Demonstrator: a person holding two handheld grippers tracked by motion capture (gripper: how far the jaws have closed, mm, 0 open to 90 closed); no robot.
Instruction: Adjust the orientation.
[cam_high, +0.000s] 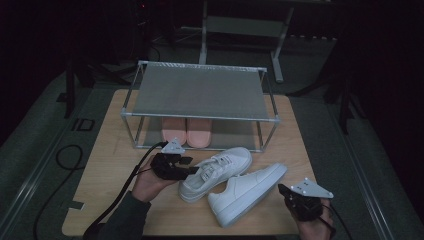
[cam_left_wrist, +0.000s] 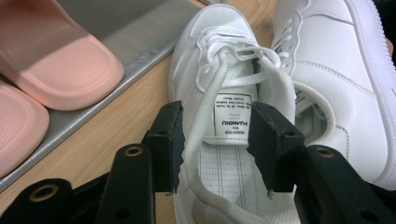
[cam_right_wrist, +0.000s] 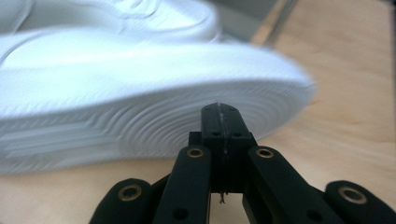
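White shoes on the wooden desk, near its front edge.
My left gripper (cam_left_wrist: 215, 144) pinches the tongue of the left shoe (cam_high: 216, 172); my right gripper (cam_right_wrist: 219, 108), jaws pressed together and empty, sits beside the sole of the right shoe (cam_high: 247, 192) near the front right corner.

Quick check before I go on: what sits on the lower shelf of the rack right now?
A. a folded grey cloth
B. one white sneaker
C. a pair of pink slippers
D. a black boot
C: in the high view a pair of pink slippers lies side by side on the lower shelf of the rack, while both white sneakers lie on the table in front of it.
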